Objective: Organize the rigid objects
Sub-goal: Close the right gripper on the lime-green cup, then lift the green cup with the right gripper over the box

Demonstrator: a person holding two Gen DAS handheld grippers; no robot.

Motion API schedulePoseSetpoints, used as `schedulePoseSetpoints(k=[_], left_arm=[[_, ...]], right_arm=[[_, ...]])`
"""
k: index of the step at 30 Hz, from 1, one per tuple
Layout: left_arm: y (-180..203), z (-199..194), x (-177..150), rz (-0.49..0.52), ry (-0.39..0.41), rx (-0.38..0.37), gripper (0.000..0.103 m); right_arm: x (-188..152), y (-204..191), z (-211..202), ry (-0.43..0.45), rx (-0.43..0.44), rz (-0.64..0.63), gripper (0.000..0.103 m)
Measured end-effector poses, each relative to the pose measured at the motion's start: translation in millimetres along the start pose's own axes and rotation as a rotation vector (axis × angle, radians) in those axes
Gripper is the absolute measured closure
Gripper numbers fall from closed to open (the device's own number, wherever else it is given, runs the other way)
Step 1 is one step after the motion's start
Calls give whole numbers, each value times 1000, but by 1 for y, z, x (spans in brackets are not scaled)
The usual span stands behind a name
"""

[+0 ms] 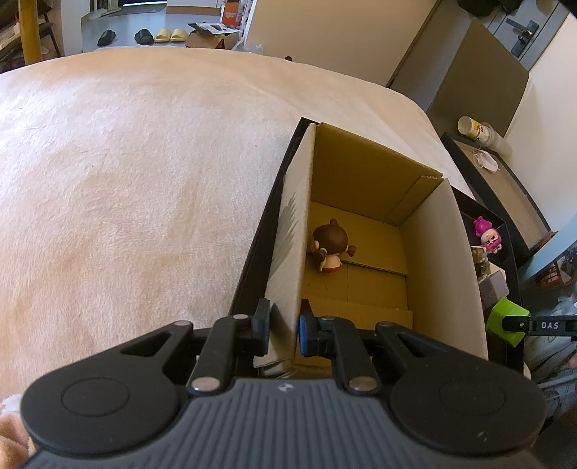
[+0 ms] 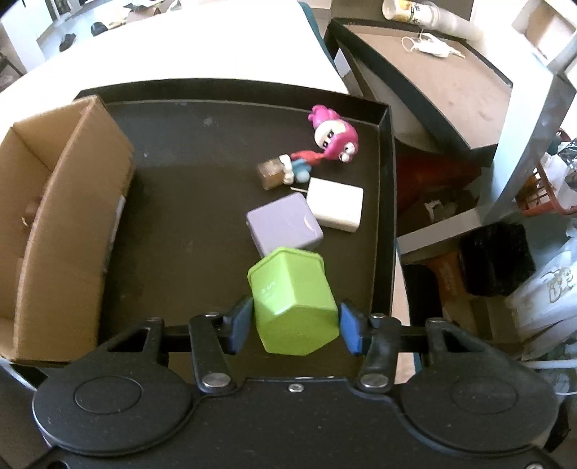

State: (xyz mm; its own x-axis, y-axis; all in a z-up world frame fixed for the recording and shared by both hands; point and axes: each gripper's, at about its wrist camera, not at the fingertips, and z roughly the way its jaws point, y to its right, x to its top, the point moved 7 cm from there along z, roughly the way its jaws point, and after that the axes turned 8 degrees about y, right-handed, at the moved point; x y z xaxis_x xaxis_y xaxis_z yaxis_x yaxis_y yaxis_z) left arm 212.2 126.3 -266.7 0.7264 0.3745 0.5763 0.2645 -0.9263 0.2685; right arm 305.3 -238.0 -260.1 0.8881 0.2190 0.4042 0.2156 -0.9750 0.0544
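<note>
Green box gripped over the tray; carton braced for loading.

Right gripper [image 2: 295, 326] has its pads against the green hexagonal box [image 2: 294, 303], near right in the black tray [image 2: 384, 216]. Left gripper [image 1: 283, 330], jaws narrow, pinches the cardboard carton's [image 1: 288, 252] near-left wall. Best lift clear of the lilac cube [image 2: 283, 227], then lower inside beside the brown-haired figurine [image 1: 330, 249].

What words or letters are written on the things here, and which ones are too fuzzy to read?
"DAS": white letters on the black arm of the right hand-held gripper, seen from the left wrist.
Faint raised letters on the green box: too blurred to read.
Print on the paper cups and the white bag: too small to read.
</note>
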Motion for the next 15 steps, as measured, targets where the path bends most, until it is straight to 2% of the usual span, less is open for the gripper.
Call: schedulePoseSetpoints(k=[15], left_arm=[[4, 2, 1, 20, 1, 2, 90]], right_arm=[[31, -27, -48, 88, 40, -26, 54]])
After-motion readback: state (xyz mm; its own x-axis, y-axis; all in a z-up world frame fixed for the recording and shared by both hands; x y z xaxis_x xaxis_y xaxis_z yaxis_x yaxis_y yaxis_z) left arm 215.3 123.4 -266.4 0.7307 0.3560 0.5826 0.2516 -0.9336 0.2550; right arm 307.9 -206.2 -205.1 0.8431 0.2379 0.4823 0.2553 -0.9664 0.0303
